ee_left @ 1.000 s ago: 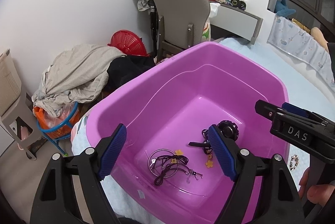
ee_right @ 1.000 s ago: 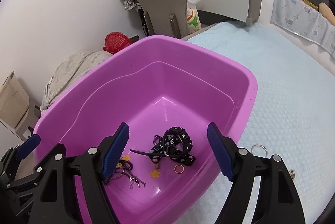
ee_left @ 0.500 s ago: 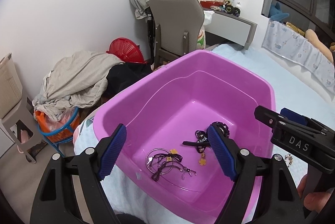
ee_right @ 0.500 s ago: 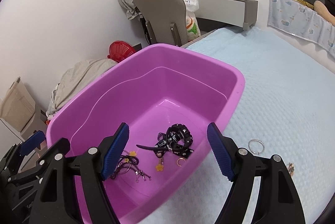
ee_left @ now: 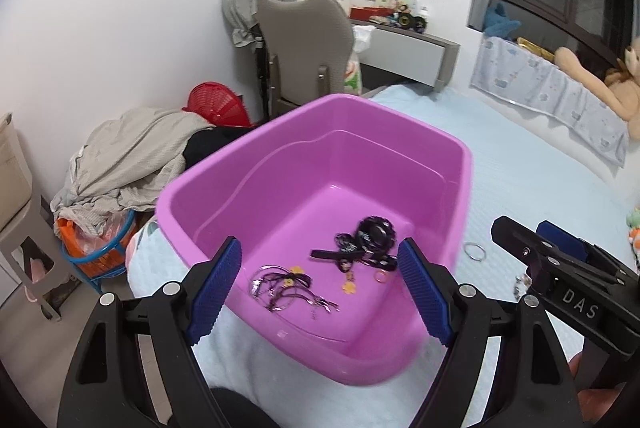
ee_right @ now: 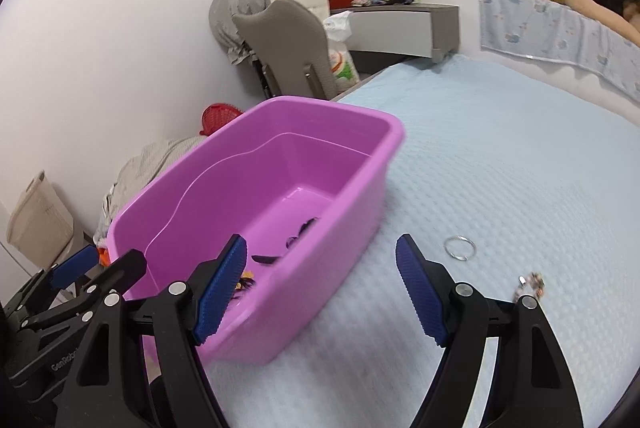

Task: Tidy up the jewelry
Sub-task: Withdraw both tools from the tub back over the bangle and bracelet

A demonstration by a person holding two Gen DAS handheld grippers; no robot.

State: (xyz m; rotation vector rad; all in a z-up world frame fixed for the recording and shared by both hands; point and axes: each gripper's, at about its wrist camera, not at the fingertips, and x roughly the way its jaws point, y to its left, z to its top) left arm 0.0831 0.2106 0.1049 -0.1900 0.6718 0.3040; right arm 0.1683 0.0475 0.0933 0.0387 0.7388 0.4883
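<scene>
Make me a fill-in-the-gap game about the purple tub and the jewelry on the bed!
1. The purple plastic tub sits on a light ____ bedspread.
2. The silver metal ring lies ____ the tub, on the bedspread.
3. The black studded strap lies ____ the tub.
4. The jaws of the right gripper stand ____, with nothing between its blue pads.

Missing words: blue; outside; inside; open

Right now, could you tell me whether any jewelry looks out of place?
Yes. A silver ring and a small beaded piece lie on the blue bedspread, outside the pink tub that holds the other jewelry.
</scene>
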